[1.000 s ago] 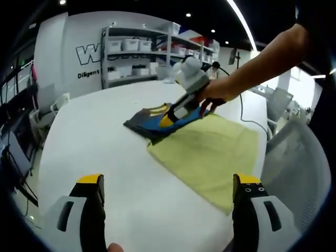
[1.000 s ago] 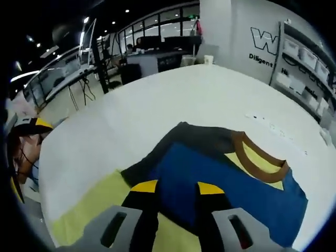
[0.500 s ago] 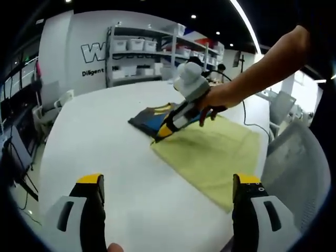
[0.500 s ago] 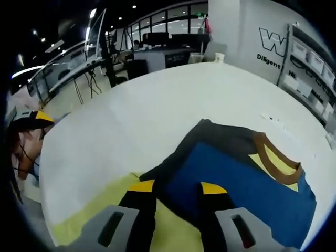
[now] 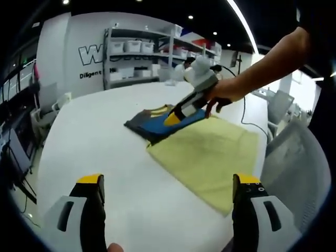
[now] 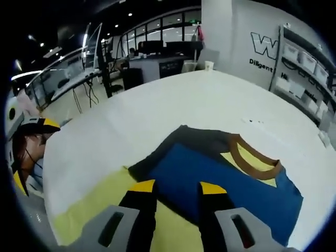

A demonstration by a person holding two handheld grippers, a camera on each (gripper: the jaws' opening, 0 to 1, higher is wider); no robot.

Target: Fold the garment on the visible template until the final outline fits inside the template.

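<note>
Right gripper [image 6: 173, 187]: jaws set a narrow gap apart, yellow-tipped, poised over the near edge of the folded garment [image 6: 220, 178]; nothing seen between them, contact with the cloth cannot be told. Seen from the left gripper view as a white-bodied tool [image 5: 191, 94] held in a hand [image 5: 223, 92], tip down at the garment [image 5: 157, 119].

Left gripper [image 5: 167, 197]: jaws spread wide, holding nothing, raised over bare table near its front edge, well apart from the garment.

Garment: folded into a compact block, blue panel uppermost, dark grey layer at the outer edge, yellow patch with brown collar band [image 6: 252, 157] at the far side. Lies partly on the yellow-green template [image 5: 210, 152], overhanging its far corner onto the white table [image 5: 94, 142].

Template: flat rectangular sheet toward the right side of the table, mostly uncovered.

Beyond the table: shelving with white bins [image 5: 139, 55], grey mesh chair [image 5: 294, 157] at the right edge.
</note>
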